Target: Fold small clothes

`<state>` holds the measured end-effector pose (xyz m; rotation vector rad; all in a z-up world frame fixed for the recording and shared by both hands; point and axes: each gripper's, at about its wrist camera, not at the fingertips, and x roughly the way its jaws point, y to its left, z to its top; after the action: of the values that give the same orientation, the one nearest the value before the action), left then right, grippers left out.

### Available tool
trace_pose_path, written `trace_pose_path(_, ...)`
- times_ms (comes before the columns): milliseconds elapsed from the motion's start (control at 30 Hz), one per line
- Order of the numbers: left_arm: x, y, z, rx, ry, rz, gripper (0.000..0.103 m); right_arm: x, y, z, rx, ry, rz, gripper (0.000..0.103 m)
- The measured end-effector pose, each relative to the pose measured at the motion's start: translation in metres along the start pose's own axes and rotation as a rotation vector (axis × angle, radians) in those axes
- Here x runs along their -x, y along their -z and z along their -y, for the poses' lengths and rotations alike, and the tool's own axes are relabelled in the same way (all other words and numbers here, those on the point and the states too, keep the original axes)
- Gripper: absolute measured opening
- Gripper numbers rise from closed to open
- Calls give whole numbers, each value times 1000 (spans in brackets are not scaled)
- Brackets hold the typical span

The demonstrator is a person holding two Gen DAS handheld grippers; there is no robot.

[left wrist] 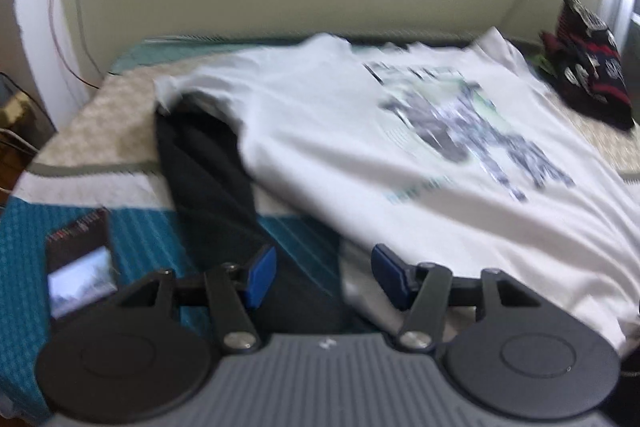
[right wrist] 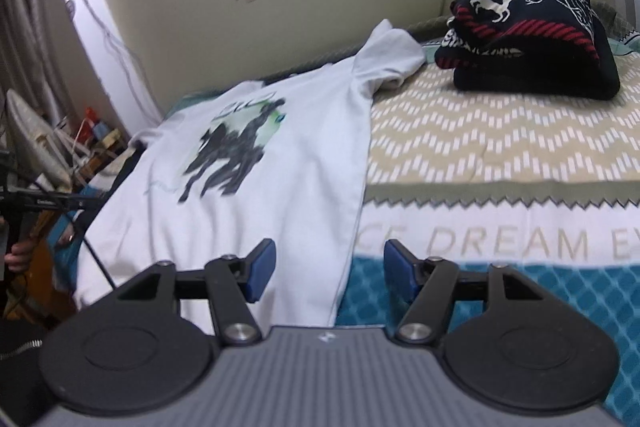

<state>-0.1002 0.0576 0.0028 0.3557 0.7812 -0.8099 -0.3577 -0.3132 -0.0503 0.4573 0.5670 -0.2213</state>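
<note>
A white T-shirt (left wrist: pixel 400 155) with a dark printed picture lies spread on the bed, print up; it also shows in the right wrist view (right wrist: pixel 256 187). A black garment (left wrist: pixel 200 171) lies partly under its left side. My left gripper (left wrist: pixel 324 277) is open and empty, just above the shirt's near left hem and the black cloth. My right gripper (right wrist: pixel 330 275) is open and empty, over the shirt's near right hem edge.
A dark patterned sweater (right wrist: pixel 528 23) is piled at the bed's far right corner, also in the left wrist view (left wrist: pixel 588 67). A phone (left wrist: pixel 80 263) lies on the teal bedspread at near left. A wall runs behind the bed. Clutter stands left of the bed (right wrist: pixel 60 155).
</note>
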Motion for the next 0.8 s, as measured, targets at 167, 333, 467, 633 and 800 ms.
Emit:
trace_pose_path(167, -16, 14, 15, -49, 22, -21, 47, 13, 16, -6, 25, -21, -2, 59)
trace_pose_path(333, -10, 17, 29, -66, 45, -26, 8, 18, 29, -15, 44, -38, -11, 20)
trace_pose_path(467, 42, 20, 11, 3, 46, 2, 8, 20, 28, -18, 26, -33, -13, 2)
trace_pose_path(633, 119, 29, -29, 123, -12, 78, 7, 38, 12, -25, 13, -144, 31, 2)
trace_pose_path(800, 90, 48, -46, 167, -179, -72, 13, 11, 16, -36, 74, -201, -113, 27)
